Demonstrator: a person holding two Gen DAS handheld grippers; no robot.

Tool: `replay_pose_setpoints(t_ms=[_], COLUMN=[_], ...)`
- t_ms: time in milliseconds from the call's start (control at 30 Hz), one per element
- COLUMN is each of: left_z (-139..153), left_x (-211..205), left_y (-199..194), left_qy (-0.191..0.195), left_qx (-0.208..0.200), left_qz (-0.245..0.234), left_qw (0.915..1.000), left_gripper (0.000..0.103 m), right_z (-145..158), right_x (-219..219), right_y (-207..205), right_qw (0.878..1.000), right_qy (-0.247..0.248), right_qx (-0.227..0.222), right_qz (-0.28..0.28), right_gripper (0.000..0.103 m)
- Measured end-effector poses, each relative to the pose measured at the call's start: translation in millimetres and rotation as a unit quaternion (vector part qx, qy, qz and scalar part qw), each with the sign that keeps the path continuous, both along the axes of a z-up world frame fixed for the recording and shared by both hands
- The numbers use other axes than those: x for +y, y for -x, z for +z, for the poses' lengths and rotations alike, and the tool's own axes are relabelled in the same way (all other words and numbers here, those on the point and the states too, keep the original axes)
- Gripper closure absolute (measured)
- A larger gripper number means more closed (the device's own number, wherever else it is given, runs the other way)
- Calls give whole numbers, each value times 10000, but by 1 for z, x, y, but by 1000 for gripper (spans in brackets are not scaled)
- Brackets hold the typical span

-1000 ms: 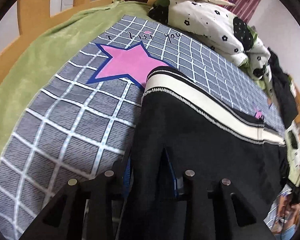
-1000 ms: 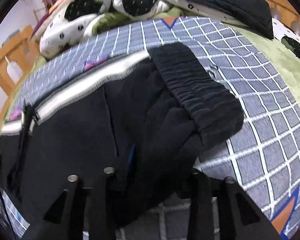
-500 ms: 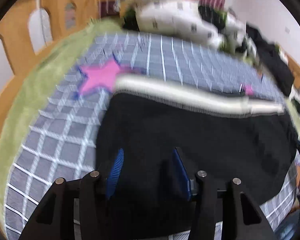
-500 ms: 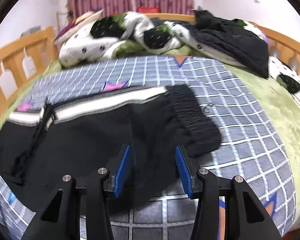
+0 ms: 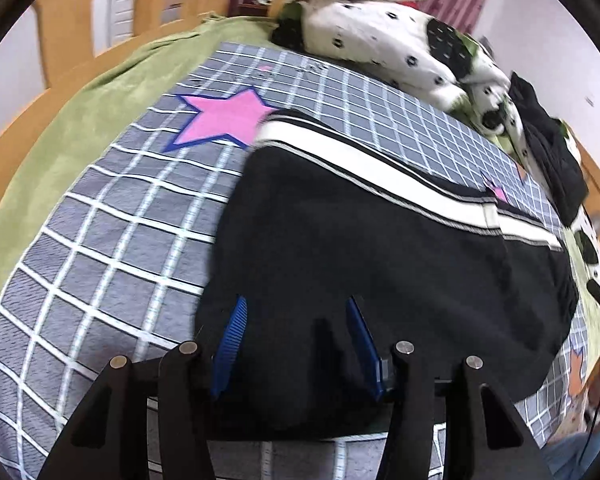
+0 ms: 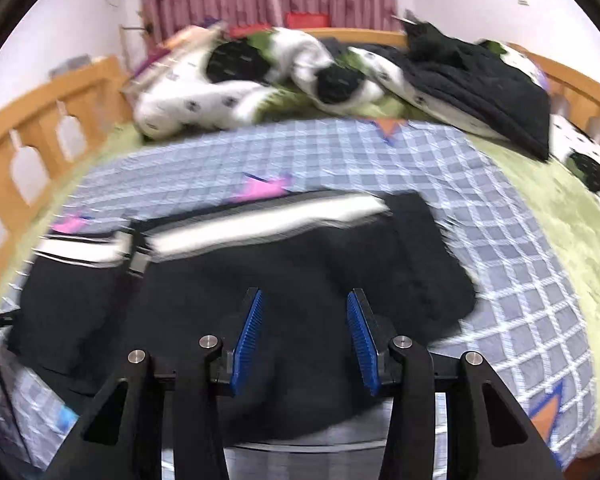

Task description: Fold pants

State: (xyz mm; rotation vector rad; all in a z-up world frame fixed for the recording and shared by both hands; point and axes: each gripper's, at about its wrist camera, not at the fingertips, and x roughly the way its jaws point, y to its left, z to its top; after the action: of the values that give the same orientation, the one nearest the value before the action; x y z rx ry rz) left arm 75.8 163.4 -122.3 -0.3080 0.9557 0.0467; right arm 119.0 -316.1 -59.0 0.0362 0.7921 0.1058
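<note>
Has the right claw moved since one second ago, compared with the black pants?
Yes. The right claw let go of the black pants, opened, and drew back toward the bed's near edge; the waistband now lies farther ahead.

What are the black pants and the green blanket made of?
The black pants look like soft matte knit, maybe cotton jersey: no shine, with a woven white stripe along the side. The green blanket seems fuzzy fleece or plush; its surface looks velvety and mottled. Neither can be told for sure.
</note>
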Motion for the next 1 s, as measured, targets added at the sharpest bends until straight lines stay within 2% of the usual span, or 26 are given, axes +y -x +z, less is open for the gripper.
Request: replay_pose_setpoints(t_ms=[200,367,467,533,567,600,633,700,767,867,1000], left_z=[2,4,4,4,3,3,3,3,2,-1,-5], left_x=[28,39,44,47,49,51,52,56,57,59,58], left_y=[11,18,22,23,23,23,23,23,22,15,4], left_qy=[169,306,452,497,513,531,555,688,829,872,874], left_qx=[-92,-102,-110,-99,-114,-125,-128,-144,-137,-111,-12], left_qz=[215,215,204,191,199,207,213,219,218,176,193], left_qw=[9996,9992,9987,9985,9984,9983,9981,9973,9962,9960,9960], left_gripper=[54,54,54,54,54,54,54,54,54,54,54], right_z=[-1,-21,-46,-62,-70,-73,-70,-55,-47,-41,-39], right_x=[94,169,202,219,223,222,216,195,182,178,192], right_y=[18,32,36,37,35,32,31,25,16,-5,-33], right_qw=[9933,9793,9702,9674,9650,9653,9687,9787,9834,9844,9819], right_qy=[-246,58,555,1268,1733,1810,1601,869,527,399,475], right_qx=[-20,44,184,120,107,123,122,216,209,245,325], right_qz=[1129,2025,2351,2189,1967,1878,1894,1847,1722,1699,1804], right_gripper=[59,59,59,76,94,94,94,94,94,77,77])
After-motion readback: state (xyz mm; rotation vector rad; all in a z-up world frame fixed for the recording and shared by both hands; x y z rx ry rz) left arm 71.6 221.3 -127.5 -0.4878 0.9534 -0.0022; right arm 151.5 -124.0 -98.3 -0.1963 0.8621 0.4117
